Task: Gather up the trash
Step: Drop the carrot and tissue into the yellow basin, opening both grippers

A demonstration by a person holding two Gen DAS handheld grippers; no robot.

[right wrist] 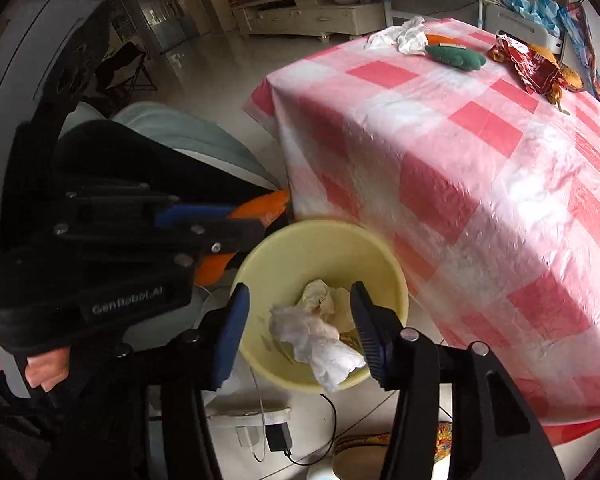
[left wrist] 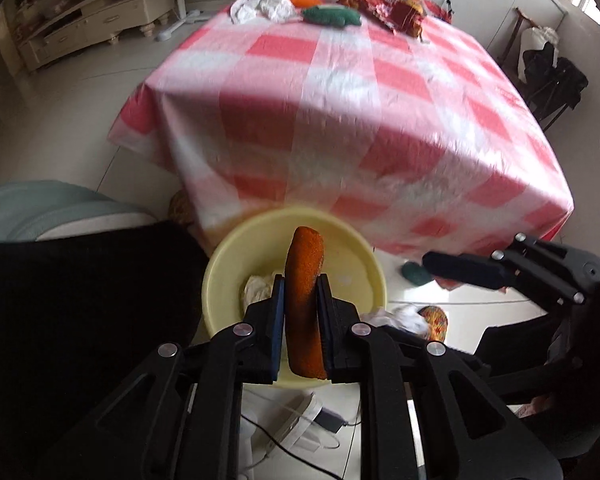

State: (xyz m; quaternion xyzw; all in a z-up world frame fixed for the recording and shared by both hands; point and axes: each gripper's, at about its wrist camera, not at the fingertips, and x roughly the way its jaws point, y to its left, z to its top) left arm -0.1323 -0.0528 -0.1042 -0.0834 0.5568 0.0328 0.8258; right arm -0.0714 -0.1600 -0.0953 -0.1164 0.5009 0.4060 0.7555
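A yellow bin stands on the floor at the near corner of the table. My left gripper hangs over it, shut on an orange, rough, sponge-like piece held upright between the pads. My right gripper is open above the yellow bin. A crumpled white tissue lies loose below its jaws, over other paper in the bin, with no pad pressing on it. In the left wrist view the right gripper's fingers show to the right of the bin.
The table's pink checked cloth carries a green plush, a red wrapper and white tissues at its far end. A green item and a colourful piece lie on the floor. A charger sits in front of the bin.
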